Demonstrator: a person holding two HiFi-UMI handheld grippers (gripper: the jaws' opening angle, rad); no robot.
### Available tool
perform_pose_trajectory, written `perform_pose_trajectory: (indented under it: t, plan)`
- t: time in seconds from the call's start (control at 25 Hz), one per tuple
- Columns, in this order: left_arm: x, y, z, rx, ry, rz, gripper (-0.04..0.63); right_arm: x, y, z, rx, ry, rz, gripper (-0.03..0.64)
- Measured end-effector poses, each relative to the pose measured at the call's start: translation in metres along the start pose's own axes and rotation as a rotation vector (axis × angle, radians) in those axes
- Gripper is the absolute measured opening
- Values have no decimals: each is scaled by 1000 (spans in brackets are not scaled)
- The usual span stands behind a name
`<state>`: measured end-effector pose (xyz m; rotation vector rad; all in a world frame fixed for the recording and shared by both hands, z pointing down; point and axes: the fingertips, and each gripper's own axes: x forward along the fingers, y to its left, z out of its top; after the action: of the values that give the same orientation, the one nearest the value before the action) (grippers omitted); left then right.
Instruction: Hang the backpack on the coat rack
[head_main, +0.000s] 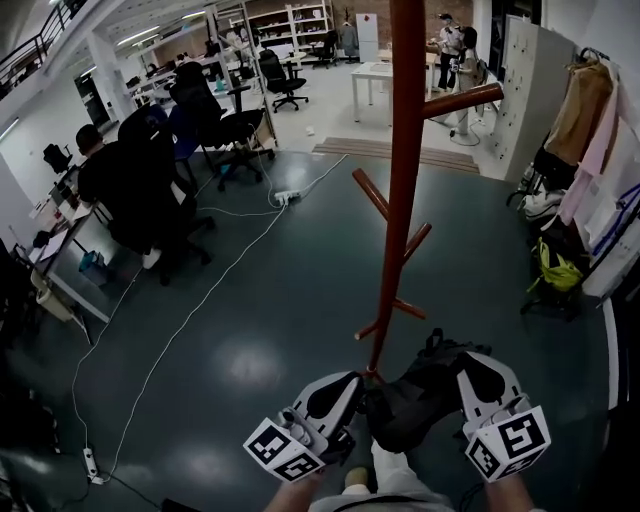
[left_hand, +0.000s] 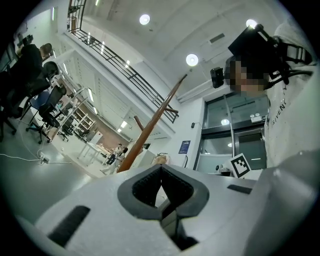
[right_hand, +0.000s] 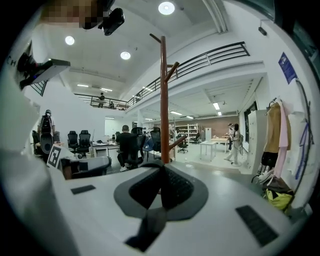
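Two hand-held grippers share the load here. I read this as the approach step: the backpack (head_main: 425, 395) is held low at the foot of the coat rack (head_main: 405, 150), on my side of its pole (right_hand: 163, 100), and it is not on any peg.

The right hand-held gripper (head_main: 487, 385) is clamped on a dark strap (right_hand: 150, 225) of the backpack. In the right gripper view the strap trails out from between the closed pads, and the pole stands straight ahead of them. The left hand-held gripper (head_main: 332, 398) sits against the backpack's other side, just left of the rack's foot. Its jaws are together in the left gripper view, but I can't make out whether any fabric is pinched there.

Both point forward toward the rack, with the marker cubes (head_main: 285, 450) nearest me. The left one is tilted, so the pole leans across its view.

Next, I judge, comes a lift. The backpack has to go up alongside the pole to a mid-height peg (head_main: 375, 195), with a strap loop spread open toward the tip and then lowered on. The pegs slope upward, so the loop must clear the tip first. The low pegs just above the rack's foot are closer, but from there the backpack would likely drag on the floor (head_main: 250, 330).
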<state>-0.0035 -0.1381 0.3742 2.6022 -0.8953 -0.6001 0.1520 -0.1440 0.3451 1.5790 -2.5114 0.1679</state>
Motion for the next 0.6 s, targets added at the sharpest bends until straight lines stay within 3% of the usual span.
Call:
perform_pose_trajectory:
  t: [0.6]
  plan:
    - [60,77,3,-14,-50,71,9,117,-34,-3,-19,96,97,26]
